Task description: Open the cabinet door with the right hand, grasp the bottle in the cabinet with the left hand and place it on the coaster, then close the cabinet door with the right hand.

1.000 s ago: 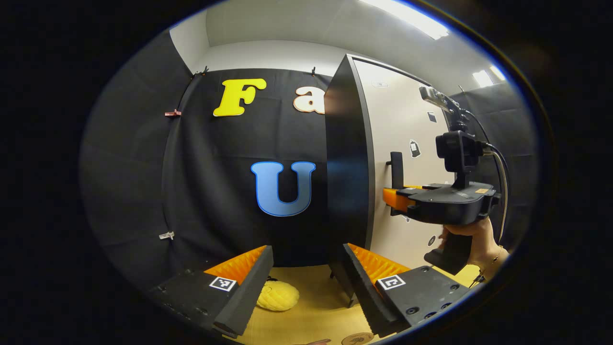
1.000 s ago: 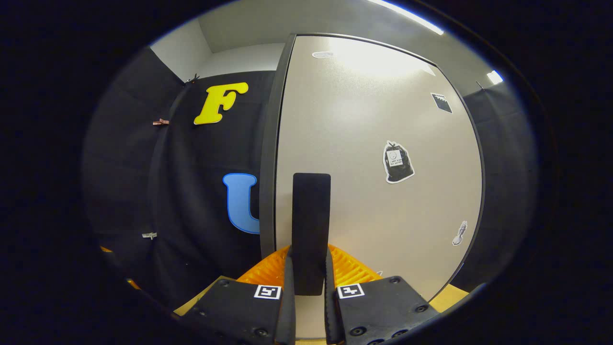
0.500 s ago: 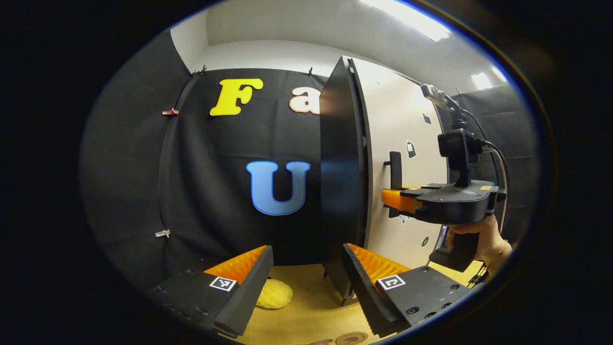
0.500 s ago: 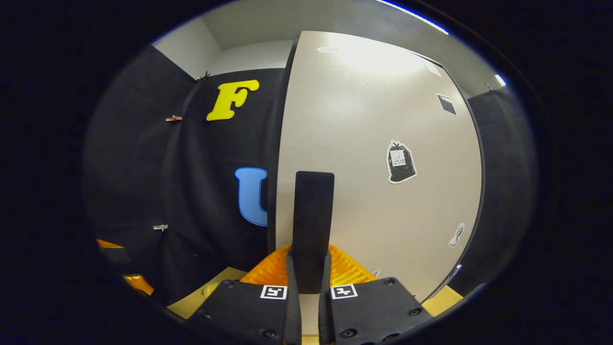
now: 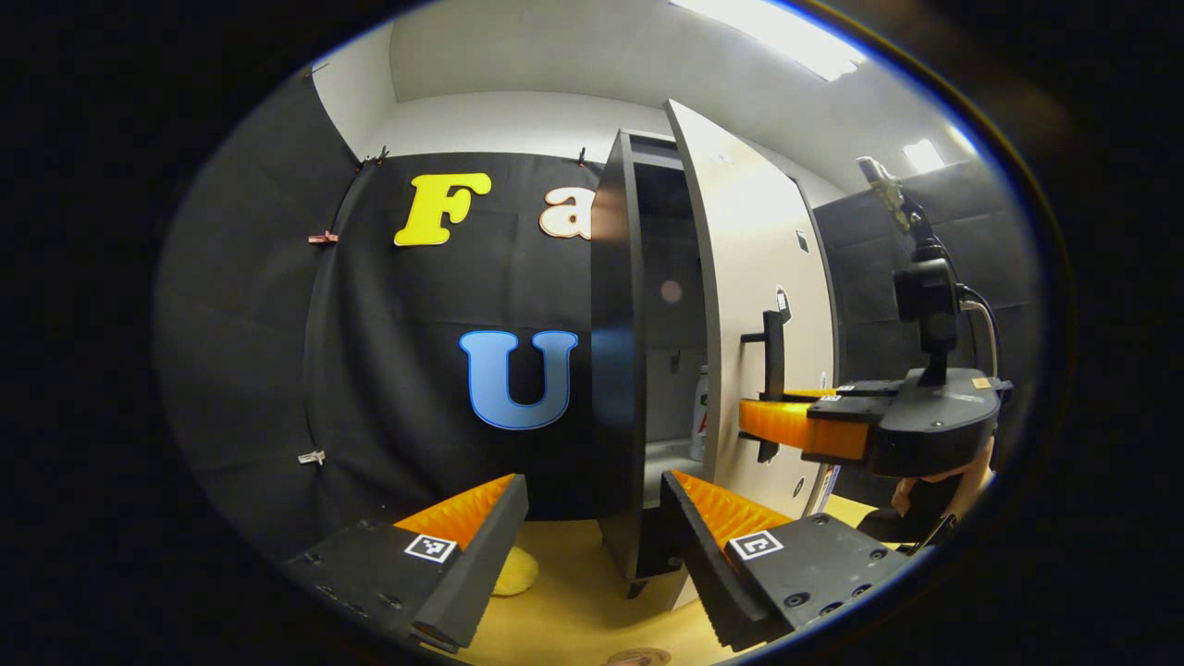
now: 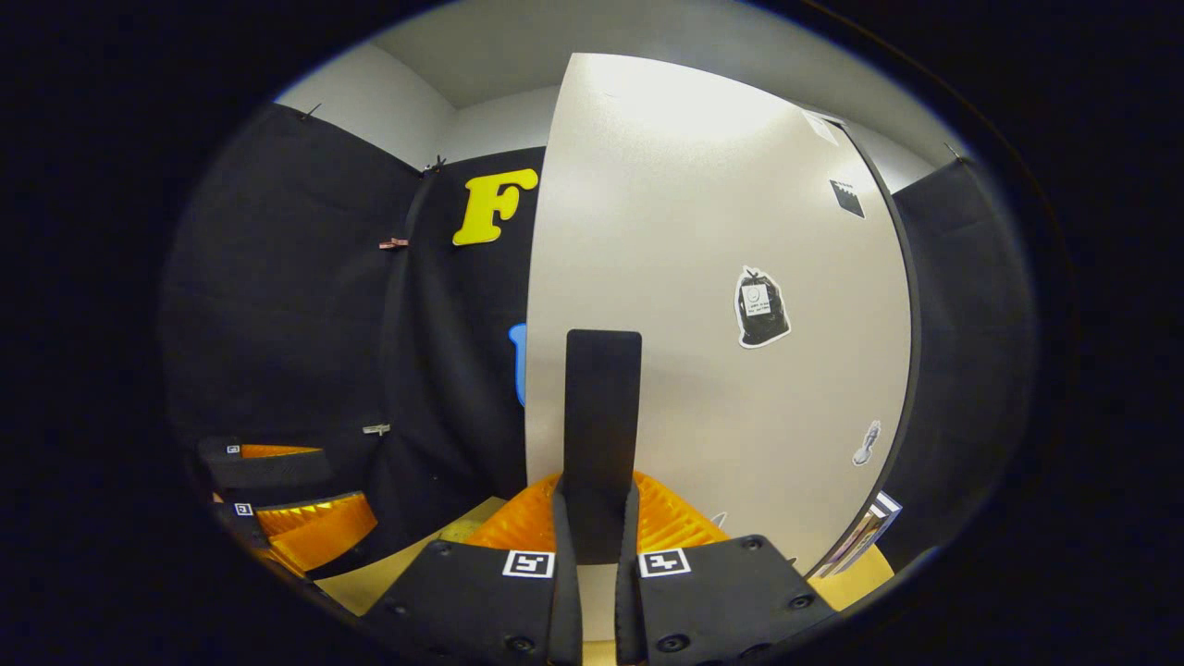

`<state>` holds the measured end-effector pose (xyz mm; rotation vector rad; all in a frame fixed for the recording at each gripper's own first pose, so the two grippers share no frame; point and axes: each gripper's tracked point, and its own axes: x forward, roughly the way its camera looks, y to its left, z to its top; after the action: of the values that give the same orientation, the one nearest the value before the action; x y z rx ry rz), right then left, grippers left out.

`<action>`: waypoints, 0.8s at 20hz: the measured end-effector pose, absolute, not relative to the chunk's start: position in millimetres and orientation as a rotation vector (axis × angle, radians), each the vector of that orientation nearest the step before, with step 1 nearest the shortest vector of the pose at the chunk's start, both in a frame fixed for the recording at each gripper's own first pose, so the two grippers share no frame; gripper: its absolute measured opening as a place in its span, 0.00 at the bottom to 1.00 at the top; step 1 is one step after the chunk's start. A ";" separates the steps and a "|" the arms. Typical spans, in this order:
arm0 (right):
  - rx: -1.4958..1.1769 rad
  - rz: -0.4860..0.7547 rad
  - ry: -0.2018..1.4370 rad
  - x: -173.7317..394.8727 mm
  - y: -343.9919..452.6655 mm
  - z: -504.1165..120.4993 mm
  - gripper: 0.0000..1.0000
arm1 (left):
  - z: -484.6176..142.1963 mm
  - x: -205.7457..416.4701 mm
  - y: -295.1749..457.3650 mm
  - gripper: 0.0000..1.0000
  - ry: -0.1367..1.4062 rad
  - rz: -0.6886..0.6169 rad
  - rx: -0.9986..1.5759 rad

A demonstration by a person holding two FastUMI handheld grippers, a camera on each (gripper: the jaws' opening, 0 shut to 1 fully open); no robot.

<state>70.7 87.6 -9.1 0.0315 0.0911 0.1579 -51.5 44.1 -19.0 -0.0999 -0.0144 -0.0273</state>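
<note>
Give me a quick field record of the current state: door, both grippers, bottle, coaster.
door: cabinet door partly open
handle: door handle clamped between right gripper fingers
left gripper: left gripper open, empty, facing cabinet
bottle: bottle partly visible on shelf inside, untouched
coaster: coaster at view's bottom edge, on table

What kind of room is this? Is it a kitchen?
Probably not a kitchen: it looks like a small test booth. Black cloth wall, one tall cabinet on a yellow table, and a handheld right gripper gripping its door handle.
</note>
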 end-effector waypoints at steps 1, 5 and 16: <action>0.034 0.179 0.092 62.6 84.3 -7.8 0.18 | -14.1 -57.0 34.8 0.92 -0.019 -0.018 -0.094; 0.060 0.259 0.102 28.1 70.4 -4.6 0.18 | -0.5 -79.1 0.9 0.92 -0.038 0.031 -0.084; 0.091 0.294 0.105 -48.4 -8.7 5.2 0.18 | 14.3 -94.5 -109.0 0.91 -0.033 -0.012 -0.098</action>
<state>-48.4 -8.7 5.2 0.0912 0.1052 0.2938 -94.5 -109.0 14.3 -0.0978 -0.0334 -0.0116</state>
